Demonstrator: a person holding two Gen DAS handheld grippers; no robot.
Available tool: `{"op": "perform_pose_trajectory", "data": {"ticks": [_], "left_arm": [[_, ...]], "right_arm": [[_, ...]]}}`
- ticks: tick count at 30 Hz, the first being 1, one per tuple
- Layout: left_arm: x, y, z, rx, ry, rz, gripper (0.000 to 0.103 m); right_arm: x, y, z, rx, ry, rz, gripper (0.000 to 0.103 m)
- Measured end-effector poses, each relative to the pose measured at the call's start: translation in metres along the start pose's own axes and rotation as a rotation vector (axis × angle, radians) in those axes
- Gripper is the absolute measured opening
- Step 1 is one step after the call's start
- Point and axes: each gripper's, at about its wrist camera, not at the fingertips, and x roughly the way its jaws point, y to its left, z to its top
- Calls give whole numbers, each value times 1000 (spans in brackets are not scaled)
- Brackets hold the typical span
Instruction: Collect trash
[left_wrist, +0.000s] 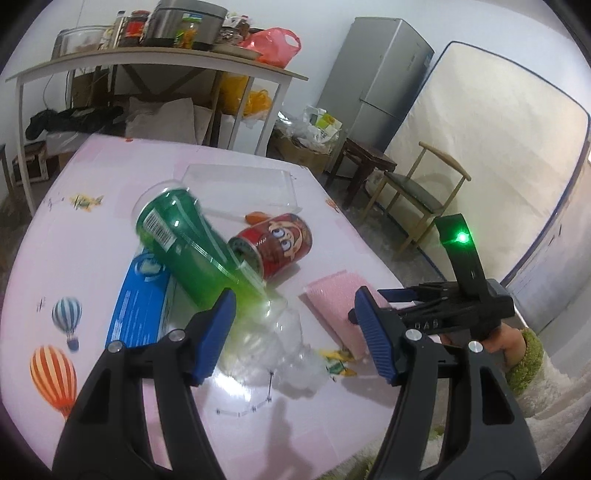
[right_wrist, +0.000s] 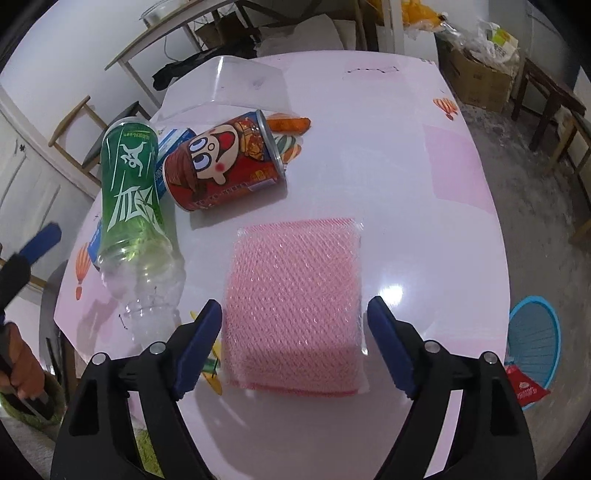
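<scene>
Nothing collected yet — bottle (right_wrist: 129, 192), can (right_wrist: 225, 162), pink pack (right_wrist: 295, 306) all lie on worktop (right_wrist: 424, 240); left claw (left_wrist: 295, 332) and right claw (right_wrist: 295, 350) wide, empty.

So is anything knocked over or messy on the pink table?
Yes. The green bottle lies on its side, propped across a blue box. The red cartoon can is tipped over beside it. Nothing looks spilled. The pink packet lies flat.

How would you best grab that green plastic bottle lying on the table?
Grip the green bottle across its narrower clear neck end, coming from above with the left gripper. It lies on its side, body resting on a blue box, so the neck is freest.
</scene>
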Motion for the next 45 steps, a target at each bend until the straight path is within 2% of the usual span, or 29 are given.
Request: {"op": "perform_pose_trajectory", "data": {"ticks": [9, 12, 16, 19, 24, 29, 32, 38, 40, 41, 43, 45], "left_arm": [[32, -8, 39, 61, 40, 92, 64], [37, -7, 61, 104, 40, 127, 68], [48, -5, 102, 243, 49, 162, 74], [66, -8, 118, 401, 111, 245, 75], [100, -23, 107, 731, 229, 366, 75], [112, -24, 98, 806, 285, 361, 75], [111, -21, 103, 773, 278, 371, 75], [80, -11, 109, 544, 209, 325, 75], [63, -6, 108, 445, 171, 314, 75], [57, -5, 107, 412, 159, 305, 75], [41, -7, 102, 339, 124, 244, 75], [29, -13, 93, 310, 100, 192, 75]], "right_arm": [[16, 9, 7, -62, 15, 0, 80], [18, 6, 8, -55, 20, 21, 80], [18, 2, 8, -54, 17, 31, 80], [17, -2, 7, -39, 13, 42, 80], [17, -6, 7, -27, 9, 49, 80], [16, -7, 8, -38, 13, 49, 80], [15, -9, 9, -38, 20, 54, 80], [-14, -16, 27, -63, 5, 177, 80], [-32, -20, 47, -82, -21, 269, 81], [-40, -20, 59, -88, -33, 311, 85], [-51, -16, 90, -127, -51, 407, 90], [-58, -6, 121, -184, -70, 426, 93]]}}
